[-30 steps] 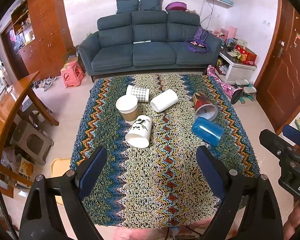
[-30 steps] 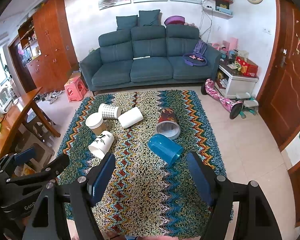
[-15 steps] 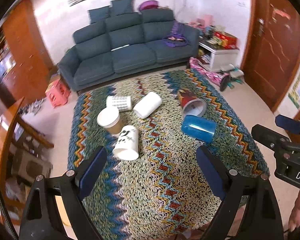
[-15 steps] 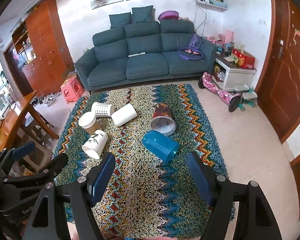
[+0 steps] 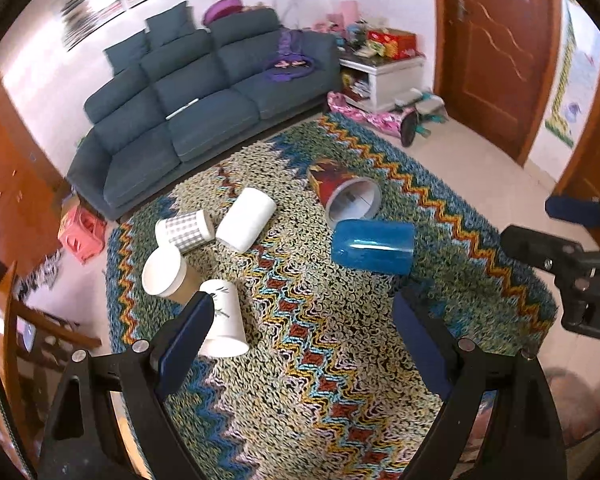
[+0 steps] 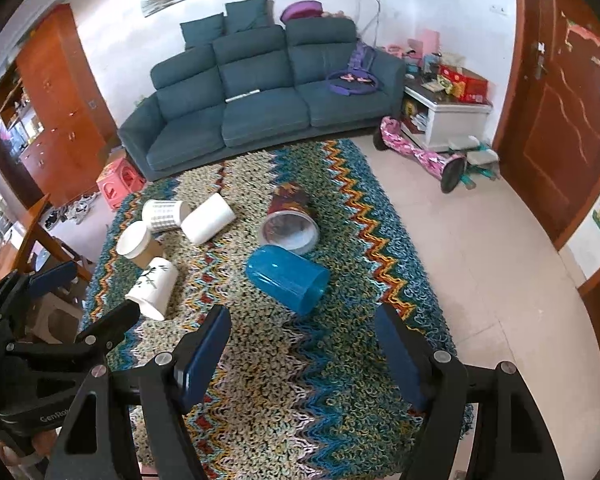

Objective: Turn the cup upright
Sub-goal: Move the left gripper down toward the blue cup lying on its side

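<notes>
Several cups lie on their sides on a zigzag rug (image 5: 300, 360) (image 6: 300, 380): a blue cup (image 5: 374, 246) (image 6: 286, 276), a red patterned cup (image 5: 346, 196) (image 6: 290, 220), a plain white cup (image 5: 246, 220) (image 6: 208, 222), a checked cup (image 5: 186, 230) (image 6: 164, 214) and a white cup with a leaf print (image 5: 224, 320) (image 6: 154, 286). A brown paper cup (image 5: 166, 272) (image 6: 138, 242) stands by them. My left gripper (image 5: 300, 332) is open and empty, above the rug near the leaf cup. My right gripper (image 6: 302, 344) is open and empty, just short of the blue cup.
A dark blue sofa (image 5: 204, 96) (image 6: 260, 92) stands behind the rug. A pink stool (image 5: 82, 232) (image 6: 118, 182) sits at the left, a wooden table (image 6: 32, 224) further left. A white cabinet (image 6: 446, 118), a pink hoverboard (image 6: 416, 156) and brown doors (image 6: 556, 120) are at the right.
Both grippers have moved forward and down toward the cups, which now look larger. The left view has swung to the right. Both grippers stay open.
</notes>
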The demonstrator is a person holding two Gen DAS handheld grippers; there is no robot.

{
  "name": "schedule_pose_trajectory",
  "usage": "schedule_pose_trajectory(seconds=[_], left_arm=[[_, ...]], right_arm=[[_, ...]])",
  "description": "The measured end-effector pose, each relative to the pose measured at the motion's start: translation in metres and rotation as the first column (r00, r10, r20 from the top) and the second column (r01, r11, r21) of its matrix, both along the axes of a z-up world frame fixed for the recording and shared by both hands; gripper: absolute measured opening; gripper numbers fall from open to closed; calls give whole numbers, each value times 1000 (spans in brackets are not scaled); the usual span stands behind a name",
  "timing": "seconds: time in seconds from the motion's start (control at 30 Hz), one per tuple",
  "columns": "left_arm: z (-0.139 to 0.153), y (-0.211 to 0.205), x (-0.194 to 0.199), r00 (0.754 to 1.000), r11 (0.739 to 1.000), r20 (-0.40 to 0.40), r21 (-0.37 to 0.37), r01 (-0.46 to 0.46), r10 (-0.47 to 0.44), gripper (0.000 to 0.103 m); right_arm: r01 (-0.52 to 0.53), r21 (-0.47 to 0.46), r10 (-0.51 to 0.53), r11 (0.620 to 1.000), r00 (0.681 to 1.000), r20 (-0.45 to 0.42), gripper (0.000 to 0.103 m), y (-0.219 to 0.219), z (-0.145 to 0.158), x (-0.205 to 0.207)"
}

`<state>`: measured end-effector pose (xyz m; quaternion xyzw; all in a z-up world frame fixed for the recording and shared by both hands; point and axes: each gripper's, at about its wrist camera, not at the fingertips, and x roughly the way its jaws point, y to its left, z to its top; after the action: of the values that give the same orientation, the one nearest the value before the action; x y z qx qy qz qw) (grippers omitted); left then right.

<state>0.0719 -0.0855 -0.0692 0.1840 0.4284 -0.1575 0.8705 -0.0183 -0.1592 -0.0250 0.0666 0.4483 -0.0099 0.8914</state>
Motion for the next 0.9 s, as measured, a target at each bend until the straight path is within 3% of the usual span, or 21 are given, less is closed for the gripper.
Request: schedule_pose_trajectory(seconds=[0.23, 0.53, 0.73, 0.9], left_arm=[[-23, -22, 17, 994, 989, -13, 101, 108, -107, 92], [-64, -51, 49, 969, 941, -63, 230, 246, -238, 92], [-84, -66, 60, 935, 891, -78, 283, 355, -347, 92], [-102, -81, 65, 892, 826, -115, 339, 449, -438, 92]], right_arm=[[20, 10, -19, 1000, 999, -28, 75, -9, -22, 11], [116, 29, -113, 993, 989, -98, 75, -37, -73, 31], [158, 59, -146, 986, 976, -164, 75, -51, -106, 40], [148, 71, -132, 987, 973, -190, 75, -53, -120, 45]])
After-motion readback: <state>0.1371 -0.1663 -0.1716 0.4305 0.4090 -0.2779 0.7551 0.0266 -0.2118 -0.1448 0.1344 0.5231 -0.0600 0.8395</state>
